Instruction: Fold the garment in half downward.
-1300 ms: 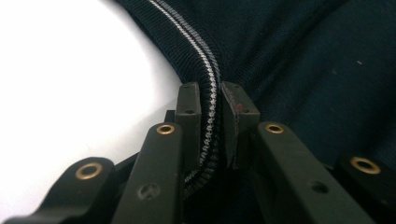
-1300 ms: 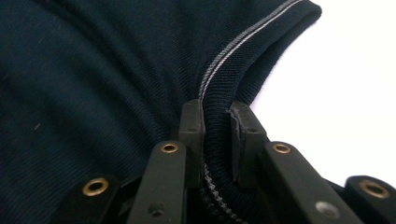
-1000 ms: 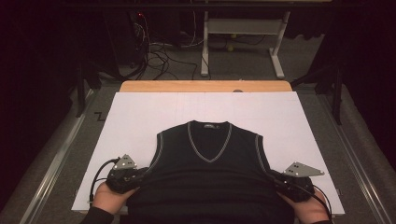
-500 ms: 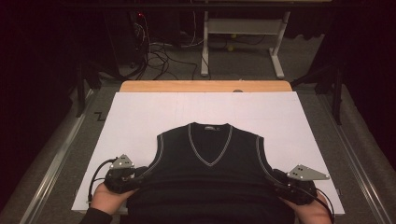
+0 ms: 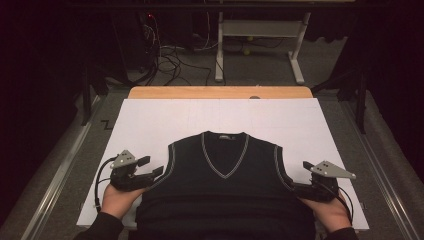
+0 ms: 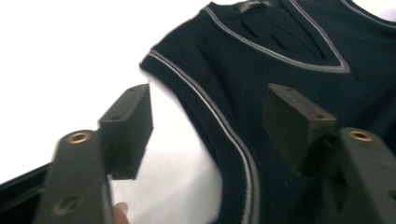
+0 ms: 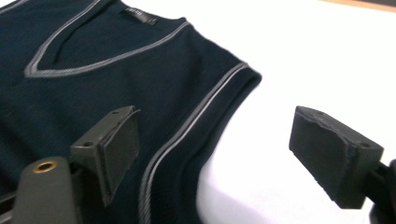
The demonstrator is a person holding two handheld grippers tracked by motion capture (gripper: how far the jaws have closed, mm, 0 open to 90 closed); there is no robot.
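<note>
Beyond the vest [image 5: 225,185], cables [image 5: 175,55] and, seemingly, a desk frame [image 5: 260,35].

Dim surroundings, glaring white sheet [image 5: 150,125] (near tools blurred).

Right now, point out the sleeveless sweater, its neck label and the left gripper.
sleeveless sweater [image 5: 225,195]: high view, middle of the chest, below the V-neck.
neck label [image 5: 226,136]: high view, small tag inside the back of the collar.
left gripper [image 5: 159,171]: high view, between its open fingertips beside the armhole.
</note>
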